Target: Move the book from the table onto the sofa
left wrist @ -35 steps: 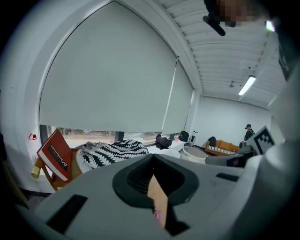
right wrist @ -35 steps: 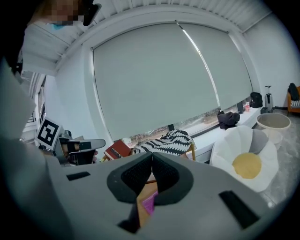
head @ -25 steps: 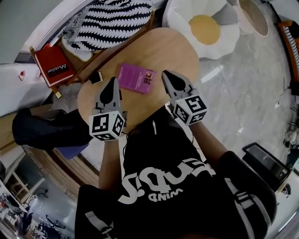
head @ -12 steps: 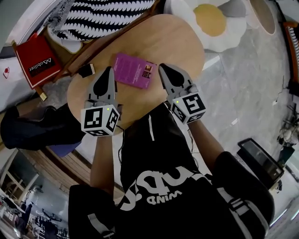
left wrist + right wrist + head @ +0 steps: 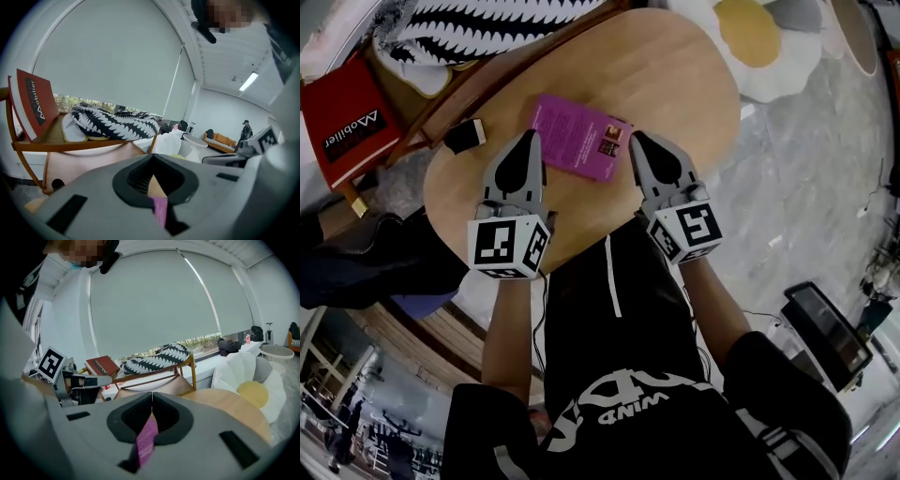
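Round wood table (image 5: 684, 84), bright room w/ blinds drawn: both grippers are coming down beside the book.

Vs. a sec ago, the left gripper (image 5: 527, 141) and right gripper (image 5: 638, 142) are sitting lower and nearer the purple book (image 5: 579, 137). They're now flanking it, one just off its near-left corner, the other just off its near-right corner, and touching isn't clear. Both pairs of fingers are staying pressed together, pinching nothing, so approach is looking done but pickup isn't; they're probably needing to open first. The book is lying flat mid-table: thin, purple cover w/ small print and a dark square patch at the right-gripper end.
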`<state>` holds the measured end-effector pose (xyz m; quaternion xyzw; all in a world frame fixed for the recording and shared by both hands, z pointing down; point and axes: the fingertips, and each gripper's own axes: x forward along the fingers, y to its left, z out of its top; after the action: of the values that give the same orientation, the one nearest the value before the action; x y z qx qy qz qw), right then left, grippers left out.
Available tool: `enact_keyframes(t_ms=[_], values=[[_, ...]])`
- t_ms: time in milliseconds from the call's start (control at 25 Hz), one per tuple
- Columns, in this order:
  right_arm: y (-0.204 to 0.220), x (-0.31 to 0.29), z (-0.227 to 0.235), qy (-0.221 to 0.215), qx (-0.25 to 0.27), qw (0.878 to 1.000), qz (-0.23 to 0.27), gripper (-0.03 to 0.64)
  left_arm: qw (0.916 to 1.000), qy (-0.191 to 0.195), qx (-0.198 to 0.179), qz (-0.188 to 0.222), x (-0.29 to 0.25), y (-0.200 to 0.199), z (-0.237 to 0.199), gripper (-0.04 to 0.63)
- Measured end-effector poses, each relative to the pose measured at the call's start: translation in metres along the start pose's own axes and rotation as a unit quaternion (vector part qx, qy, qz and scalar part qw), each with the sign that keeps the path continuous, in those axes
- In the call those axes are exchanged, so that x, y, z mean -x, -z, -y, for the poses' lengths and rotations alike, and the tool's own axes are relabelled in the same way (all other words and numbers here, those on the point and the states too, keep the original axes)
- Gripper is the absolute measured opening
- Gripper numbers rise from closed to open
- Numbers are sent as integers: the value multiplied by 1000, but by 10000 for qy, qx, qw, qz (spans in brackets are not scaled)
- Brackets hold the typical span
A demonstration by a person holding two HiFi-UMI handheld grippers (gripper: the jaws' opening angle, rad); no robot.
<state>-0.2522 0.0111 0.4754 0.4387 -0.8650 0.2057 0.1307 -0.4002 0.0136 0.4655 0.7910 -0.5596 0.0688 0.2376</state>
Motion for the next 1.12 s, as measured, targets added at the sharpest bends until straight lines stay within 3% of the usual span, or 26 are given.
enact_keyframes(t_ms=[280,720,880,1120], values=[[32,-18,3,13,-229,9997,-5,2,9999,-46,54,-125,-16,41,-17,6],[51,-20,6,26,-406,9987,-319,5,9991,77,-66,-400,-16,54,-7,8],[52,-23,6,-107,-540,9977,-384,96,9990,100,-31,-430,-17,52,-6,20],[53,-23,-2,-274,-710,9957,-525,177,9965,520,185,-635,-21,49,6,146]])
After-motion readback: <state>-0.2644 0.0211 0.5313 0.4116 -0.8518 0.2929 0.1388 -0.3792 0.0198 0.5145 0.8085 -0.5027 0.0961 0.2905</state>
